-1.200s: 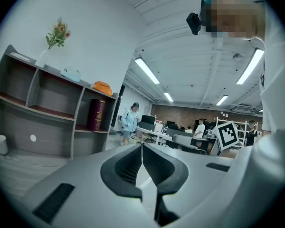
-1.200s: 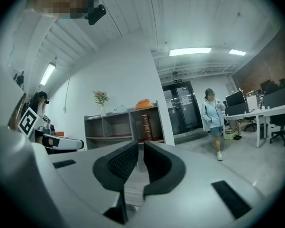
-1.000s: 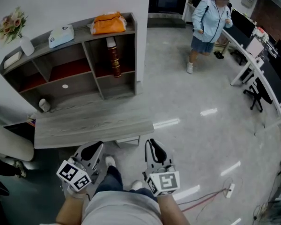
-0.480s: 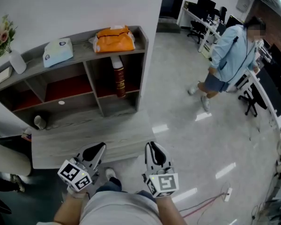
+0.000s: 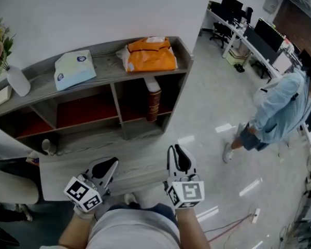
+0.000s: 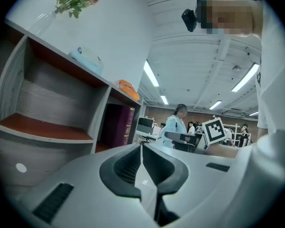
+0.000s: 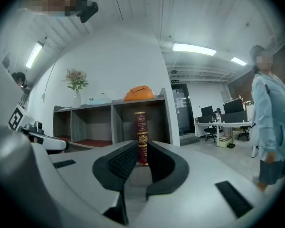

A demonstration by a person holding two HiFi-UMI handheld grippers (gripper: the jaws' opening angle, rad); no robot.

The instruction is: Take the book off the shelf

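A dark red book with gold print stands upright in the right compartment of the grey shelf. In the right gripper view the book stands straight ahead, well beyond the jaws. The left gripper view shows it off to the side in shadow. My left gripper is low in front of me over the bench, shut and empty. My right gripper is beside it, pointed at the shelf, shut with nothing held.
A low grey bench lies between me and the shelf. An orange bag, a pale blue pack and a vase of flowers sit on the shelf top. A person in a light blue jacket walks at the right.
The shelf has come nearer and shifted right in the head view. The person in blue has walked from the far background to the right side. Both grippers stay shut and low.
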